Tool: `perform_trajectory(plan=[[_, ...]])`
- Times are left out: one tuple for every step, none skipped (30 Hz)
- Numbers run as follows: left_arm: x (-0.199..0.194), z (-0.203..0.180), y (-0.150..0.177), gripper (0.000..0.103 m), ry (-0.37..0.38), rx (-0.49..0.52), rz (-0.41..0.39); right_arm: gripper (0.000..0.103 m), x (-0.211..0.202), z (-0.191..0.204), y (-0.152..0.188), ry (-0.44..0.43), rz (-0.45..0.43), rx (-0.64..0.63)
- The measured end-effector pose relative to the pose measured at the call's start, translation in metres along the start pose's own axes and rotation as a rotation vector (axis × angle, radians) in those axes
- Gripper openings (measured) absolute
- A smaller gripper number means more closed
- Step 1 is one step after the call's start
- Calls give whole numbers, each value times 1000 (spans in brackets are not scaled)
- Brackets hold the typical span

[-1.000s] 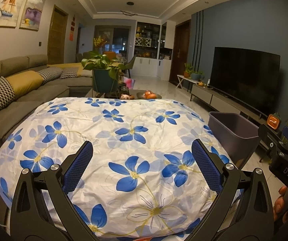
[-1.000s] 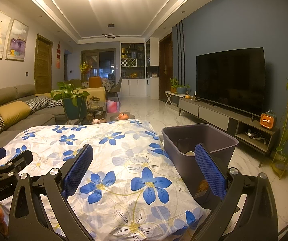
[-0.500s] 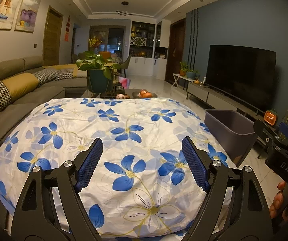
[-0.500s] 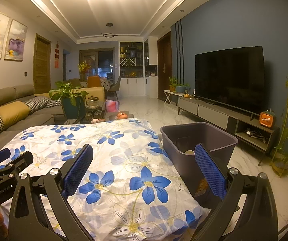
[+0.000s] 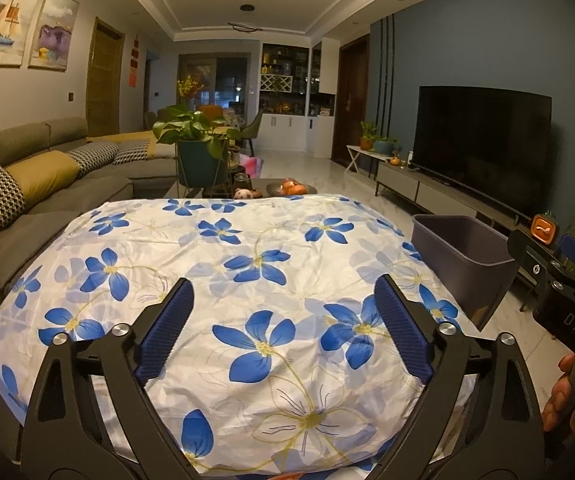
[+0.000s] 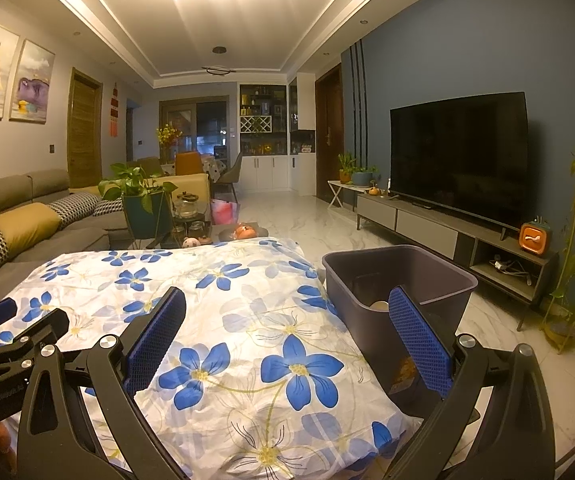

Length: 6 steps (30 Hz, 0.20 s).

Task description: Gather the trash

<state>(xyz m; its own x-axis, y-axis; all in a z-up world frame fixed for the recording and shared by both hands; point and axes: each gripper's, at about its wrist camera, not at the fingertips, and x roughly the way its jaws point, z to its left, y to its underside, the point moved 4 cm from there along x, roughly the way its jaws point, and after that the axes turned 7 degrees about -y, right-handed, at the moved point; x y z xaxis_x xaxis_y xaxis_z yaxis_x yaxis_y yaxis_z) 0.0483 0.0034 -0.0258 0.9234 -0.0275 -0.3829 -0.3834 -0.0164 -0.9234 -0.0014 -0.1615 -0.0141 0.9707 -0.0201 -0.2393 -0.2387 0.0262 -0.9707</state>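
My left gripper is opening, my right gripper spread; both empty above the tablecloth, bin alongside for drops.

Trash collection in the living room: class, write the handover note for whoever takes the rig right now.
Left tongs: nothing between them, opening, held over the flowered cloth.
Right tongs: open, holding nothing, beside the purple bin.
Bin stands on the floor at the cloth's right edge; a pale item lies inside, too hidden to identify.
Done: no trash visible on the cloth.
Left: look around for any remaining trash; nothing is gripped yet.
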Motion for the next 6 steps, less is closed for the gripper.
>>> perform_trajectory(plan=[[0, 2, 0, 94, -4, -1, -2, 98, 0, 2, 0, 0, 0, -1], [0, 3, 0, 94, -13, -1, -2, 98, 0, 1, -1, 0, 1, 0], [0, 5, -1, 94, -19, 1, -6, 98, 0, 1, -1, 0, 1, 1], [1, 4, -2, 94, -24, 7, -9, 98, 0, 2, -1, -1, 2, 2], [1, 5, -2, 94, -27, 11, -11, 98, 0, 3, -1, -2, 3, 4], [1, 7, -2, 94, -30, 14, -15, 98, 0, 5, -2, -3, 3, 5]])
